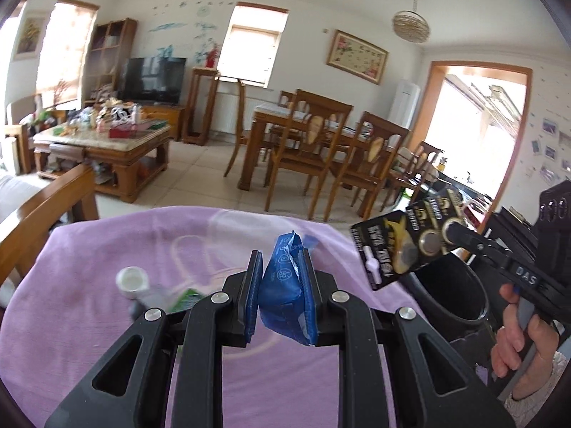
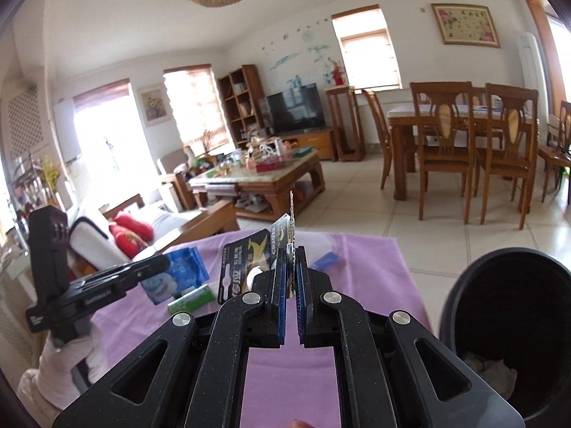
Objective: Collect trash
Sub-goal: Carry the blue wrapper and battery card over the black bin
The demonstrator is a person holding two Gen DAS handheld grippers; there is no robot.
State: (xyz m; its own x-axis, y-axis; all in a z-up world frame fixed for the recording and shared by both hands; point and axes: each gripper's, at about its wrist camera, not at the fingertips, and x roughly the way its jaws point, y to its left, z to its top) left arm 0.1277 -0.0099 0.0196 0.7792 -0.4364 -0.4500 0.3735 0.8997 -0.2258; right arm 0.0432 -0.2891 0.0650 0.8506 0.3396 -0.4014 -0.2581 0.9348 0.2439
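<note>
My left gripper (image 1: 280,267) is shut on a crumpled blue wrapper (image 1: 283,285) and holds it above the purple cloth (image 1: 107,321). It also shows in the right wrist view (image 2: 157,265), with the blue wrapper (image 2: 178,278) in it. My right gripper (image 2: 292,260) is shut on a black coin-battery card (image 2: 246,262) and holds it edge-on. In the left wrist view the right gripper (image 1: 451,232) holds the battery card (image 1: 407,246) above the black bin (image 1: 449,292). A green battery (image 2: 192,297) and a small silver-capped tube (image 1: 134,281) lie on the cloth.
The black bin (image 2: 506,306) stands at the table's right edge with crumpled paper (image 2: 489,371) inside. A blue scrap (image 2: 324,260) lies far on the cloth. Beyond are a sofa (image 2: 117,228), a cluttered coffee table (image 1: 107,142), and a dining table with chairs (image 2: 464,142).
</note>
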